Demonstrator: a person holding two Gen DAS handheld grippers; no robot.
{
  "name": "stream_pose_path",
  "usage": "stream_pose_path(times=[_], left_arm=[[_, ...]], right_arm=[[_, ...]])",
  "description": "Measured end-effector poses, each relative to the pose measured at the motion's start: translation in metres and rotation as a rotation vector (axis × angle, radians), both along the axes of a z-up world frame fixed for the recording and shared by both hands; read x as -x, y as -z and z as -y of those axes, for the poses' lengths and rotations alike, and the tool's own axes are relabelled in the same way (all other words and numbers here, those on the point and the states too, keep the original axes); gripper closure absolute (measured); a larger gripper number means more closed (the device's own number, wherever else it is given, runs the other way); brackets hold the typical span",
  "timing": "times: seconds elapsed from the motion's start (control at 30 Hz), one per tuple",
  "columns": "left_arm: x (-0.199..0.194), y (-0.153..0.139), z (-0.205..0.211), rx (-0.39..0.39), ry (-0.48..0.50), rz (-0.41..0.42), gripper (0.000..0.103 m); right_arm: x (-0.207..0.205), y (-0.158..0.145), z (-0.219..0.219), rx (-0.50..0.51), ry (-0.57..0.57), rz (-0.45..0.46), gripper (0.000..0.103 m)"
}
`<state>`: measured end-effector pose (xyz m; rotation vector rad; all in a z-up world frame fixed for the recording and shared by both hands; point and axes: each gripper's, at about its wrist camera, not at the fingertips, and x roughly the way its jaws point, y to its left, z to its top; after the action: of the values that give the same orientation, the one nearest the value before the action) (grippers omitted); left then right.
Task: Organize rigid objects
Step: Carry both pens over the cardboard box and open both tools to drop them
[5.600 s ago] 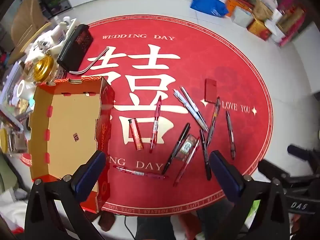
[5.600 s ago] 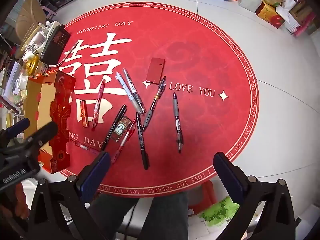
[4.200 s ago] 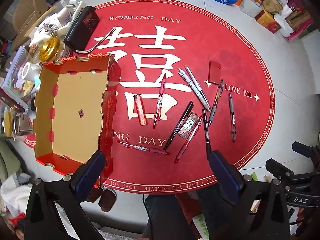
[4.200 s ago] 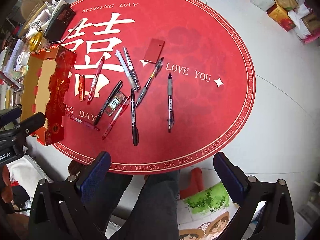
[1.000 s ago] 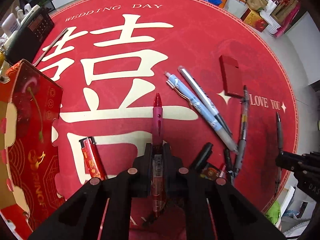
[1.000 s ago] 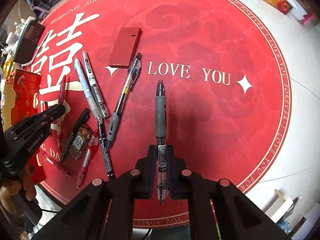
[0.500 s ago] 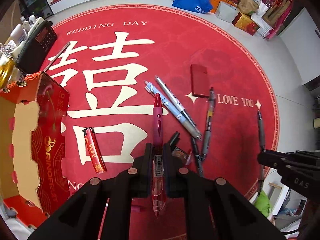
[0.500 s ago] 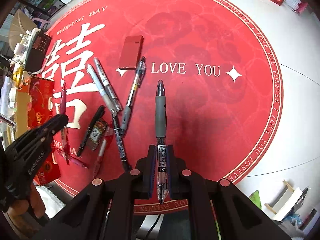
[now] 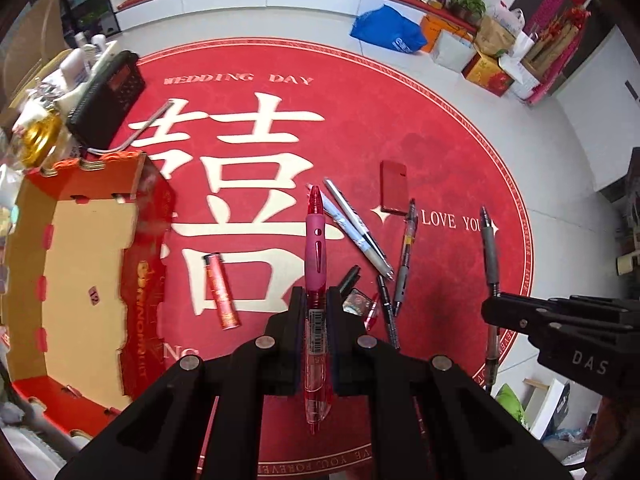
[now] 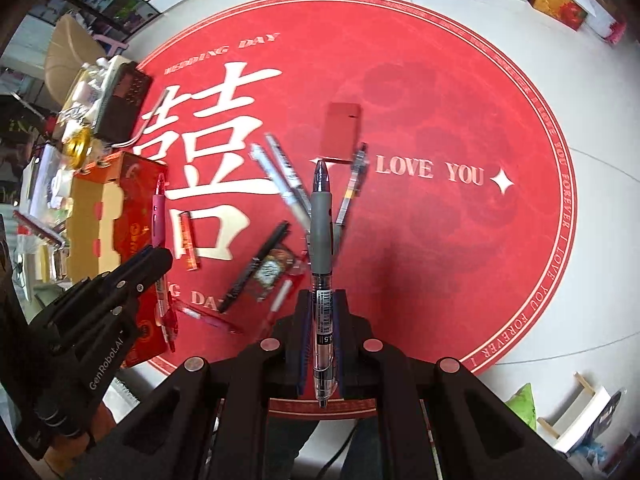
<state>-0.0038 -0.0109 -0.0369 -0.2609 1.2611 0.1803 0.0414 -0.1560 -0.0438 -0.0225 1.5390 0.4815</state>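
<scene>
My left gripper (image 9: 315, 300) is shut on a pink-red pen (image 9: 315, 248) and holds it above the round red mat (image 9: 440, 140). My right gripper (image 10: 322, 304) is shut on a grey-grip pen (image 10: 321, 216), also lifted; that pen shows in the left wrist view (image 9: 489, 248). An open red cardboard box (image 9: 80, 272) with a tan floor stands at the mat's left edge. Several pens (image 9: 360, 228), a red lighter (image 9: 221, 290) and a flat red case (image 9: 394, 193) lie on the mat.
A black radio (image 9: 108, 100), a gold jar (image 9: 38, 138) and bottles crowd the far left behind the box. Gift boxes and a blue bag (image 9: 386, 34) line the back wall. White floor surrounds the mat.
Both grippers, open and high at first, came down and shut on a pen each. In the last second both have risen with their pens and swung left toward the box.
</scene>
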Motion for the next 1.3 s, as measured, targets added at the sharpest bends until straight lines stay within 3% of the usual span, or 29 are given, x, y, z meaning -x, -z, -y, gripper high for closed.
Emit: stream_pose_path(times=[0.3, 0.67, 0.97, 1.3], left_arm=[[0.042, -0.029, -0.053, -0.031, -0.108, 0.055, 0.093], [0.112, -0.047, -0.162, -0.129, -0.366, 0.060, 0.093], [0.143, -0.026, -0.229, -0.177, -0.495, 0.019, 0.093], [0.118, 0.015, -0.252, -0.129, -0.516, -0.010, 0.093]], right_arm=[[0.017, -0.023, -0.071, -0.056, -0.119, 0.024, 0.092], [0.055, -0.043, -0.206, -0.167, -0.344, 0.031, 0.092], [0.075, -0.027, -0.299, -0.187, -0.456, 0.026, 0.092], [0.049, 0.009, -0.326, -0.094, -0.456, 0.057, 0.092]])
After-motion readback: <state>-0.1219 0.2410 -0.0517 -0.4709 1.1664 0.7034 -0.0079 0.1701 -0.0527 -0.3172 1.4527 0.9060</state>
